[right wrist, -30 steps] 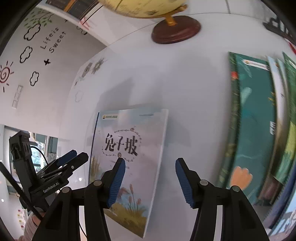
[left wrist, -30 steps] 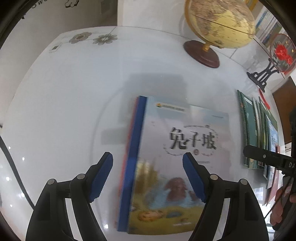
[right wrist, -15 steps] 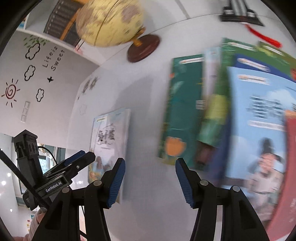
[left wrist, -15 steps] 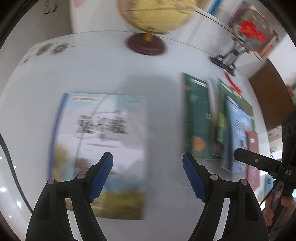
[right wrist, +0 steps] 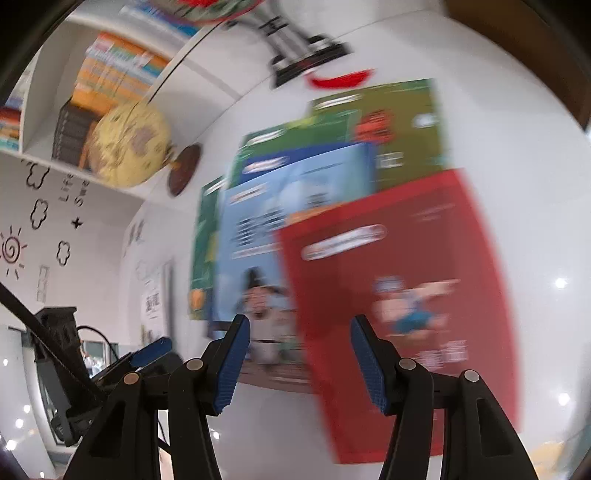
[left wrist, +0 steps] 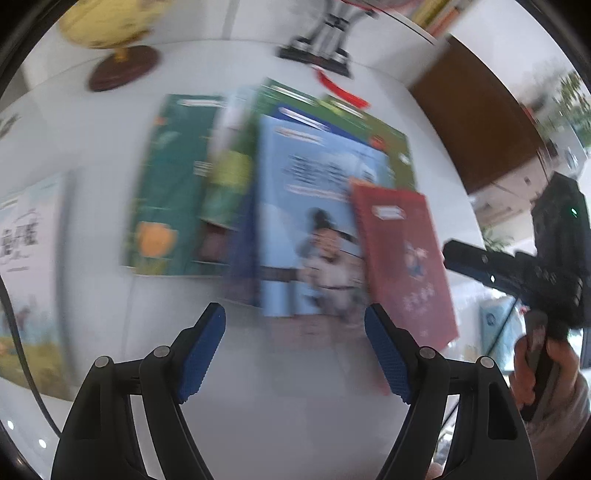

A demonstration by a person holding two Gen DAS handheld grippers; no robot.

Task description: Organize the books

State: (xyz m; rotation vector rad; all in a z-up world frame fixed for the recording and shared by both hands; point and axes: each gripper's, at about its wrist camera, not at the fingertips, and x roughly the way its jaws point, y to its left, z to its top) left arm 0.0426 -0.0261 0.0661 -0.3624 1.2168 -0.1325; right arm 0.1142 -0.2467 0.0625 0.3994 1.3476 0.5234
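Both grippers hang empty over the table as I steer them. Left gripper (left wrist: 294, 345) has its blue-padded jaws spread wide with nothing between them; right gripper (right wrist: 300, 363) stands at a middling gap, also bare.

From the left wrist camera, the loose fan of overlapping books sits at twelve o'clock of my fingers: a light blue paperback with a figure on its cover (left wrist: 317, 221) on top in the middle, a red paperback (left wrist: 402, 258) at one o'clock overlapping its edge, a dark green book with an orange shape (left wrist: 166, 192) at eleven. A pale landscape-cover book (left wrist: 29, 258) lies apart at nine o'clock on the glossy white table (left wrist: 277, 406). A yellow globe on a brown wooden base (left wrist: 110, 33) stands at the far edge.

My worry: these covers are thin and lie flat, so a pinch could slide one book across the slick top or drag two at once, since they overlap.

Everything is motion-blurred, so I cannot read titles or count the green books underneath. The fan's lower layers are covered.
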